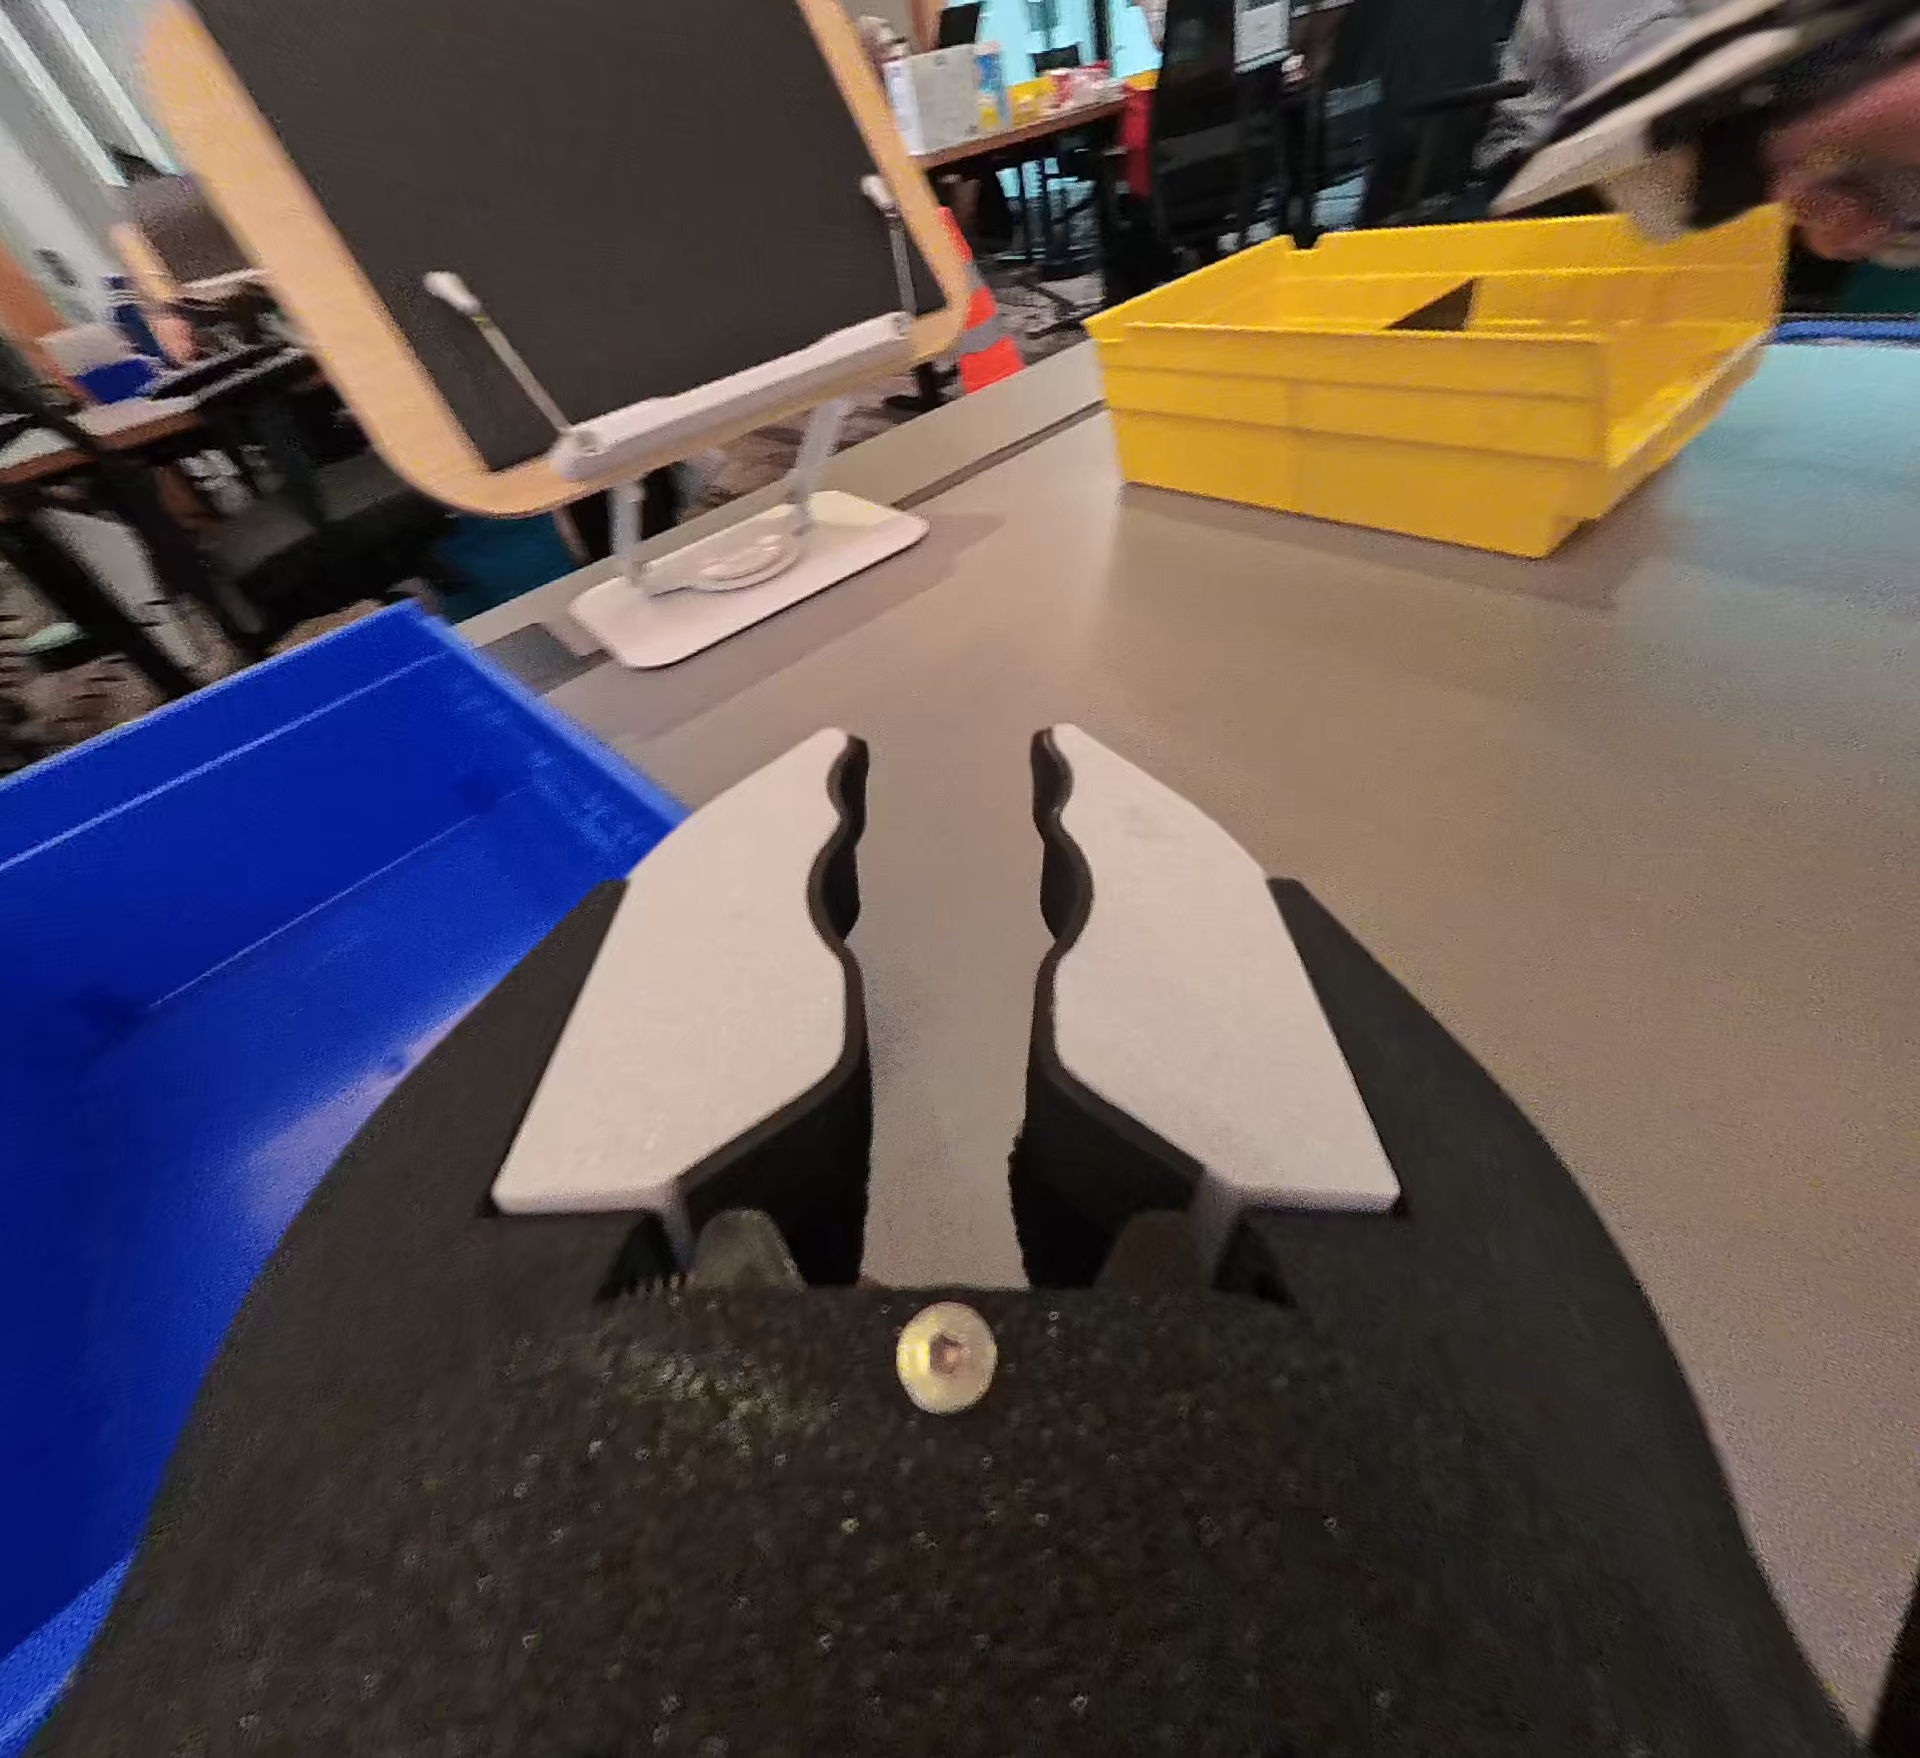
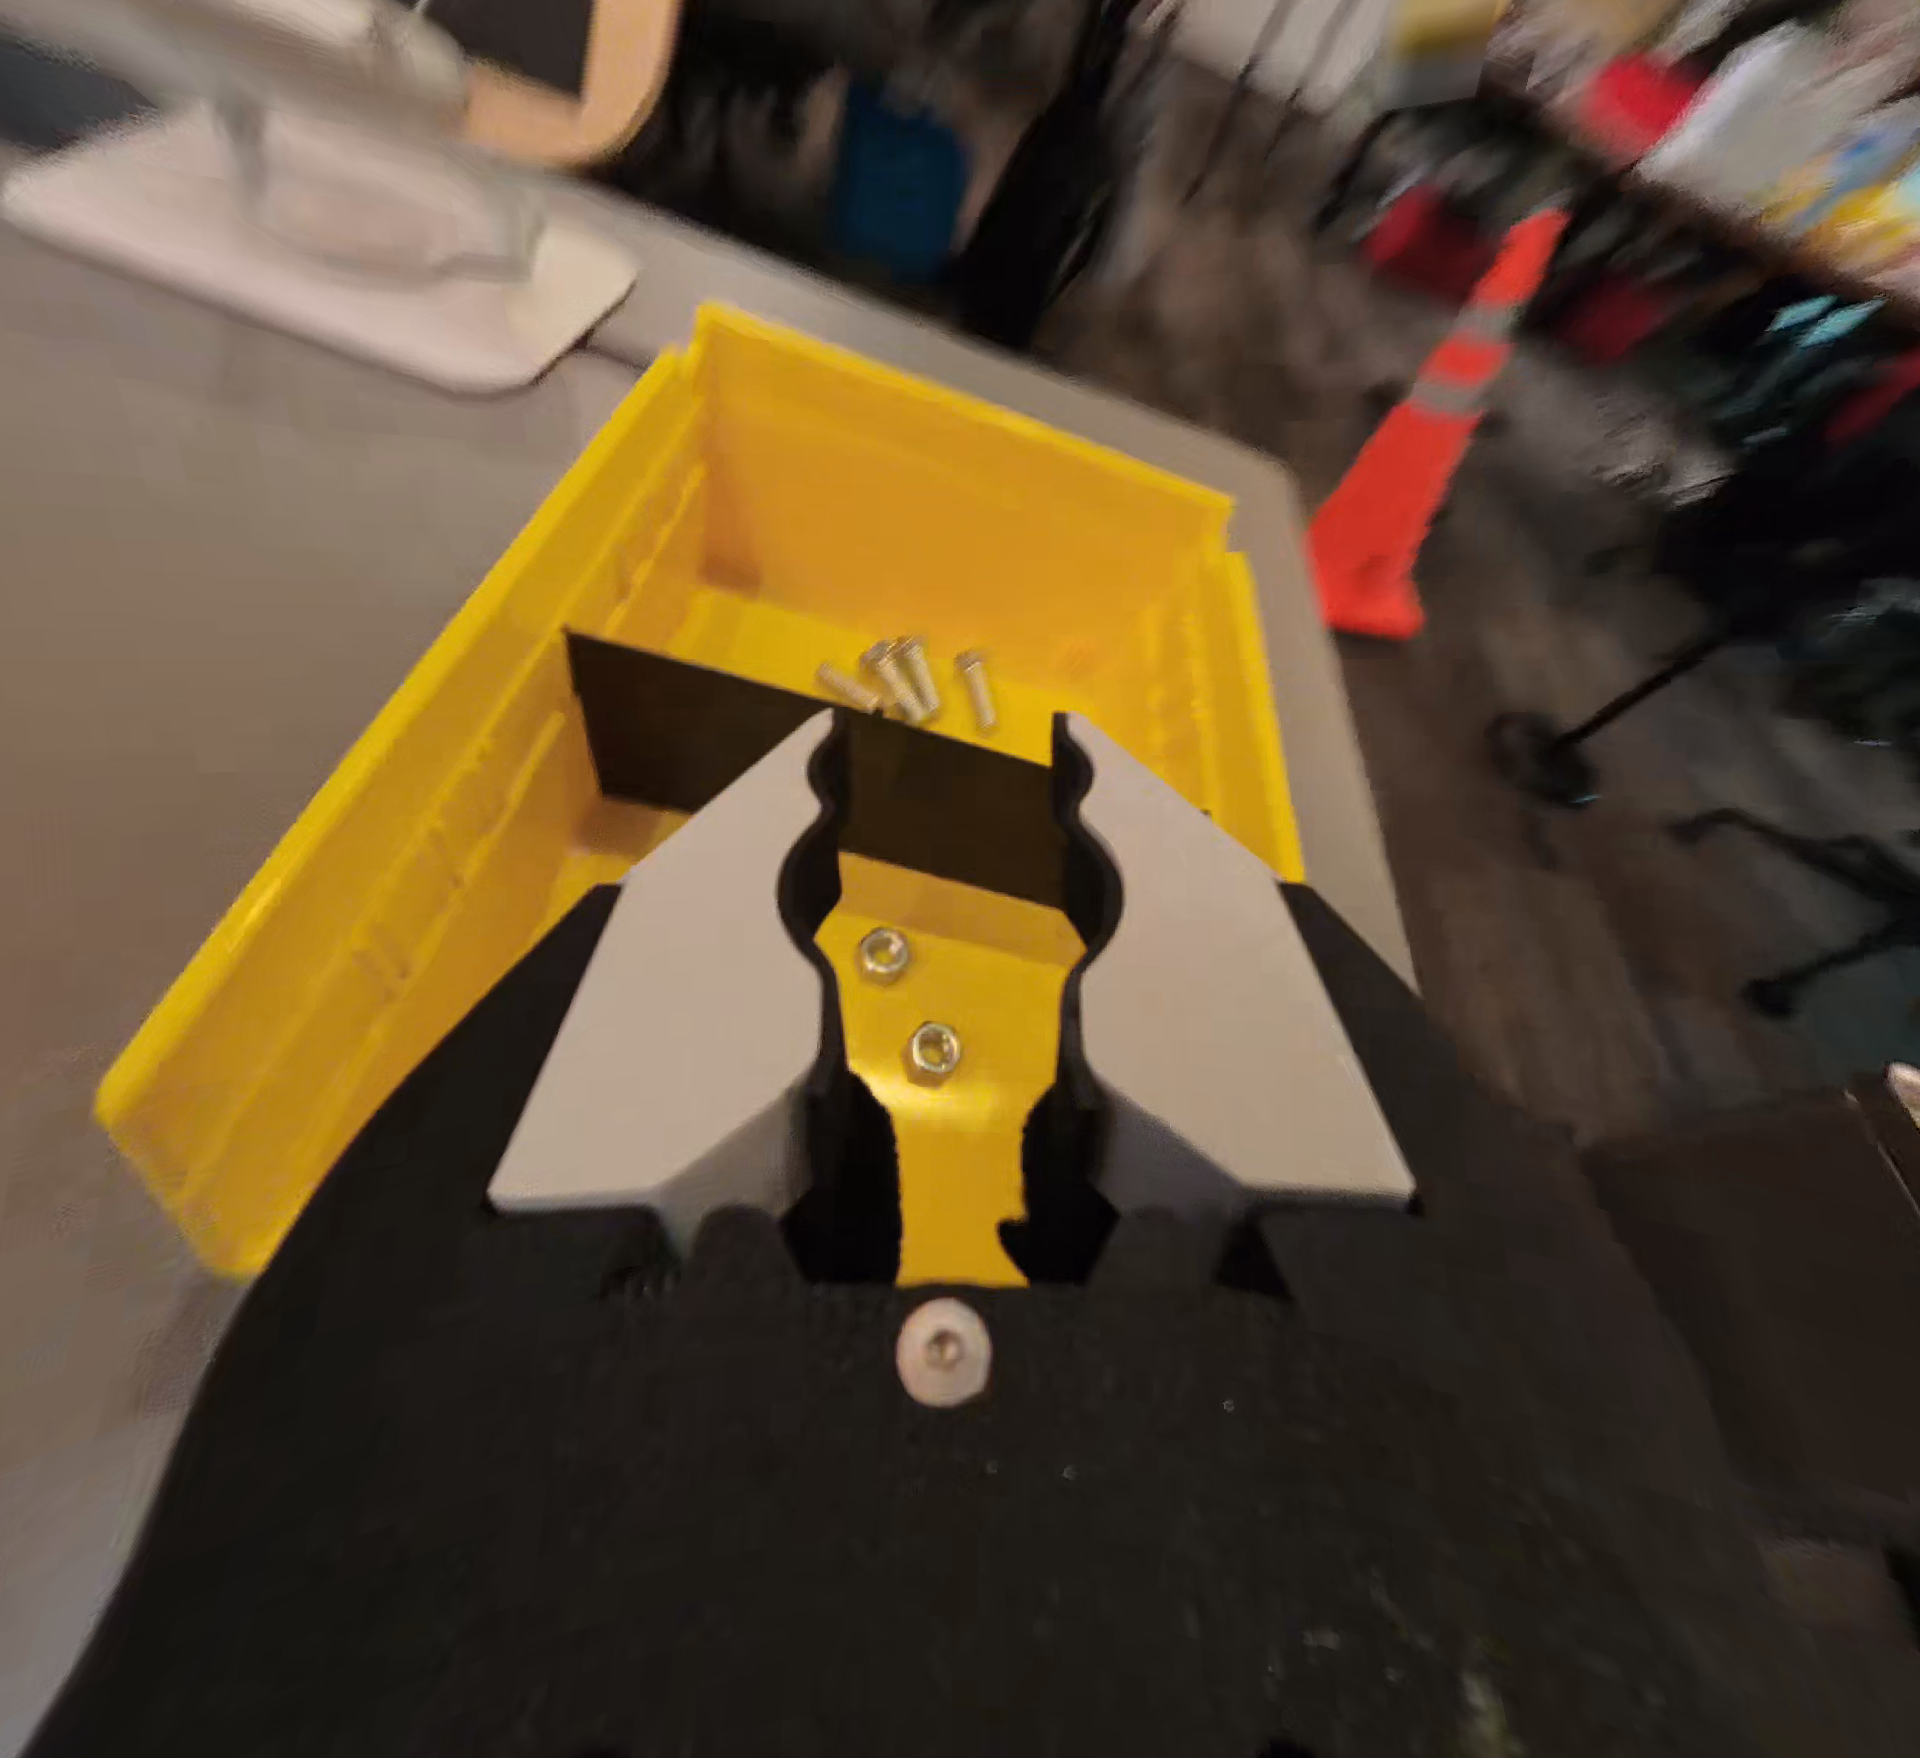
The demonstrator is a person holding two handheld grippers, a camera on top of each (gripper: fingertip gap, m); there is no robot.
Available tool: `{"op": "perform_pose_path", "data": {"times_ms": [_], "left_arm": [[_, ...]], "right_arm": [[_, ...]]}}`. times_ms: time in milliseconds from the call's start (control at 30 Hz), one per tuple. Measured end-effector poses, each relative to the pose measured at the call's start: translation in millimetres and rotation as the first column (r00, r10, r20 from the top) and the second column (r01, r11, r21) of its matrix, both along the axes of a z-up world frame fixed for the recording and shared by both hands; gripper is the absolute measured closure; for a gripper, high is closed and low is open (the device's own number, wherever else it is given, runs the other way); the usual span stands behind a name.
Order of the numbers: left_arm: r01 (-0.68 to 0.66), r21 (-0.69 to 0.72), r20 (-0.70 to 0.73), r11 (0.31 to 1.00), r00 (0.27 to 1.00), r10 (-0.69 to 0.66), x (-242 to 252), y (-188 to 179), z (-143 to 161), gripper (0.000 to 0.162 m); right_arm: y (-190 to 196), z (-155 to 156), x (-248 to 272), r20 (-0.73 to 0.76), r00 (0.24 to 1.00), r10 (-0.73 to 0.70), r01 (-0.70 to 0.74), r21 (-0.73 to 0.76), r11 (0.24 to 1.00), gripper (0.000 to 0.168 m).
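Yellow bin point(image 2: 436, 877) on the counter point(image 1: 1351, 773): nuts point(image 2: 883, 956) near, screws point(image 2: 904, 678) behind a black divider point(image 2: 644, 732). Right gripper point(image 2: 943, 742) just above, jaws apart, holding nothing. Left gripper point(image 1: 948, 752) beside blue bin point(image 1: 260, 929), empty too.

grey table point(image 1: 1351, 773) | on it: yellow bin point(image 1: 1351, 430), blue bin point(image 1: 260, 929), white stand base point(image 1: 748, 576), apparently flat

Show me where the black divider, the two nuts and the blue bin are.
black divider point(image 2: 665, 737): right wrist view, on its left face.
nuts point(image 2: 883, 955): right wrist view, on the farther nut.
blue bin point(image 1: 260, 960): left wrist view, on its inner wall.
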State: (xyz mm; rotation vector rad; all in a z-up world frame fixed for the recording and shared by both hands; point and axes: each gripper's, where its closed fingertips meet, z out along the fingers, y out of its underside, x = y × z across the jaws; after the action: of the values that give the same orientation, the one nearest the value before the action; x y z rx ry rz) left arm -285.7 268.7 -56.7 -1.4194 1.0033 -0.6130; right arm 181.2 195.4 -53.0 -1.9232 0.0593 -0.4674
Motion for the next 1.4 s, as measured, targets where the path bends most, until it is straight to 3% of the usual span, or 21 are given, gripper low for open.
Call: {"op": "perform_pose_path", "data": {"times_ms": [67, 167, 300, 400, 533, 767, 1000, 1167, 1233, 1300, 1400], "left_arm": [[-0.087, -0.010, -0.007, 0.996, 0.996, 0.087, -22.9, 10.6, -1.9, 0.132], [-0.197, -0.112, -0.020, 0.974, 0.980, 0.196, -58.8, 27.1, -17.7, 0.132], [-0.310, -0.280, -0.060, 0.909, 0.950, 0.305, -99.0, 49.5, -46.2, 0.132], [-0.327, -0.385, -0.059, 0.863, 0.942, 0.331, -114.1, 54.0, -60.8, 0.124], [-0.305, -0.467, 0.001, 0.830, 0.939, 0.345, -123.0, 48.4, -58.8, 0.124], [-0.330, -0.401, -0.008, 0.855, 0.934, 0.357, -121.9, 40.6, -54.1, 0.124], [-0.373, -0.379, 0.001, 0.847, 0.915, 0.403, -127.4, 47.3, -52.1, 0.117], [-0.409, -0.337, -0.001, 0.848, 0.901, 0.434, -133.0, 51.9, -48.4, 0.111], [-0.400, -0.336, -0.002, 0.853, 0.906, 0.423, -129.8, 50.6, -48.0, 0.112], [-0.357, -0.364, 0.002, 0.860, 0.923, 0.384, -120.3, 46.2, -49.8, 0.114], [-0.291, -0.440, -0.001, 0.849, 0.946, 0.324, -103.2, 37.1, -55.5, 0.115]], "right_arm": [[-20.6, -4.6, -5.9, 0.012, 0.996, -0.084, 0.082, 0.143, 0.986, 0.130], [-39.0, -43.3, -28.0, -0.114, 0.987, -0.113, 0.123, 0.081, 0.989, 0.131], [-49.7, -66.6, -49.1, -0.291, 0.950, -0.109, 0.137, 0.079, 0.987, 0.132], [-44.0, -71.6, -61.0, -0.451, 0.892, -0.037, 0.077, 0.071, 0.995, 0.125], [-41.8, -82.4, -58.5, -0.528, 0.849, -0.018, 0.065, 0.071, 0.995, 0.124], [-50.6, -73.6, -44.1, -0.461, 0.886, -0.058, 0.109, 0.085, 0.990, 0.125], [-61.0, -60.1, -41.4, -0.543, 0.839, -0.010, 0.123, 0.172, 0.977, 0.120], [-68.1, -39.0, -72.5, -0.556, 0.820, 0.138, 0.037, 0.292, 0.956, 0.119], [-59.1, -34.0, -100.0, -0.584, 0.773, 0.248, -0.067, 0.314, 0.947, 0.108], [-46.5, -44.2, -117.2, -0.590, 0.770, 0.242, -0.117, 0.243, 0.963, 0.099], [-30.1, -74.8, -120.0, -0.479, 0.873, 0.095, -0.072, 0.067, 0.995, 0.097]]}}
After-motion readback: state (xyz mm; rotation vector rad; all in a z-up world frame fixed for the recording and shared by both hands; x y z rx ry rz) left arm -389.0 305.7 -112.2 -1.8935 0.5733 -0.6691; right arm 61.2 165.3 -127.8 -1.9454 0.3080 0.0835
